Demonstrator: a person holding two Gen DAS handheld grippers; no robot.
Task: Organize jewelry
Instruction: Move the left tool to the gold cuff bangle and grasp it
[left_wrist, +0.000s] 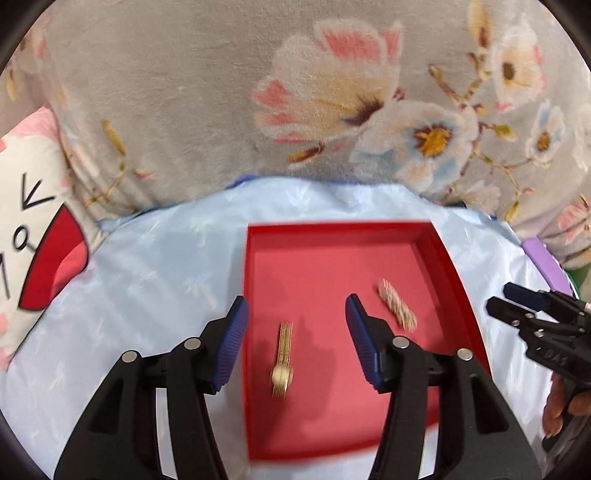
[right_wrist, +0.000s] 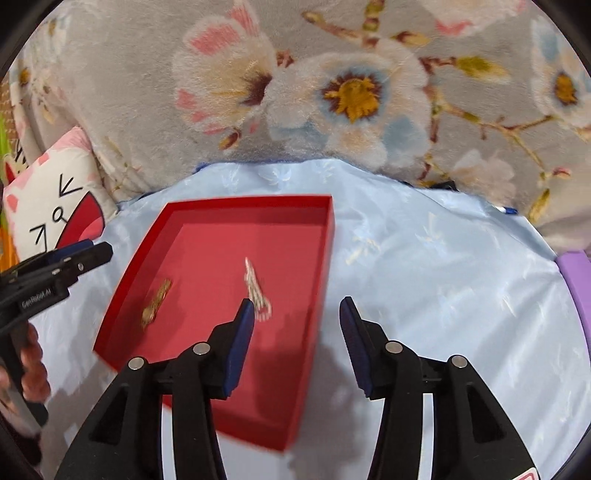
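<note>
Left wrist: pale blue satin cloth (left_wrist: 155, 280) under shallow red cardboard tray (left_wrist: 334, 230); gold wristwatch (left_wrist: 282, 363) and pinkish beaded bracelet (left_wrist: 397, 304) inside; left gripper (left_wrist: 295, 325) jaws open, empty.

Right wrist: right gripper (right_wrist: 297, 325) jaws open, straddling tray's right wall; floral fleece blanket (right_wrist: 147, 110) behind.

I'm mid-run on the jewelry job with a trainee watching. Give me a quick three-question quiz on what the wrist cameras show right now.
1. True or false: the gold watch lies inside the red tray.
2. Multiple choice: what does the left gripper hold? A) the watch B) the bracelet C) nothing
3. Fill in: the tray sits on a light ____ cloth.

Key
1. True. The watch rests on the tray floor, apart from the bracelet, which is in the tray too.
2. C. Its jaws stand wide open above the tray; the right gripper is open and empty as well.
3. Blue.
</note>
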